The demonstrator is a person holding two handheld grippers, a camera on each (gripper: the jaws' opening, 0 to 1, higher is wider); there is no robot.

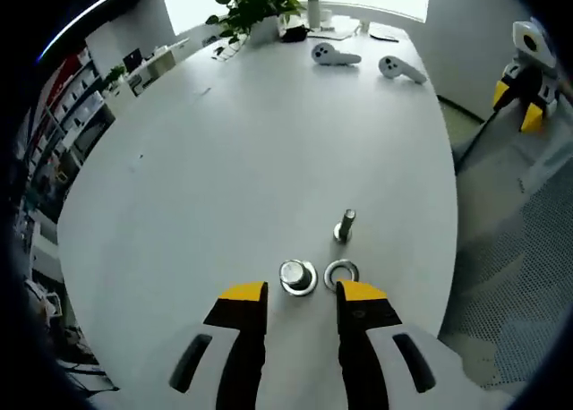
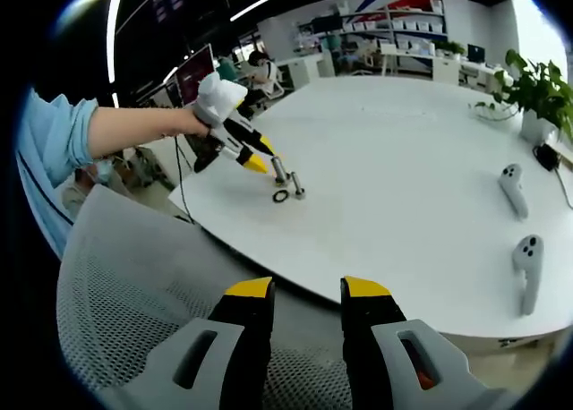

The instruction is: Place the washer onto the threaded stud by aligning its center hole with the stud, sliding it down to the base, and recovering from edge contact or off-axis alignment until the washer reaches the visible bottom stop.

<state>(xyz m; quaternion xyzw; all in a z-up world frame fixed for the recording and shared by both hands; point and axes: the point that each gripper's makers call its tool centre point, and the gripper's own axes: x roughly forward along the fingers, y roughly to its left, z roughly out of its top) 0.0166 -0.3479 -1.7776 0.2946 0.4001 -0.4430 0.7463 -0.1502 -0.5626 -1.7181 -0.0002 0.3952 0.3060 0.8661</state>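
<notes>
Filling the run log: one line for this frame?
left gripper: open, near stud | washer: flat on table, not on stud | right gripper: open, off table

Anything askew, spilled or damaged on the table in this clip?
Nothing stands out. The washer lies flat on the white table beside an upright stud, with a second bolt standing just beyond. The left gripper is open just short of them. Two controllers and a plant sit at the far end.

left gripper (image 1: 303,292): jaws apart, yellow tips level, nothing between them. in the right gripper view it (image 2: 255,156) is held by a hand (image 2: 190,122) on a bare forearm with a light blue sleeve (image 2: 61,141). right gripper (image 2: 307,288): jaws apart, nothing gripped.
</notes>
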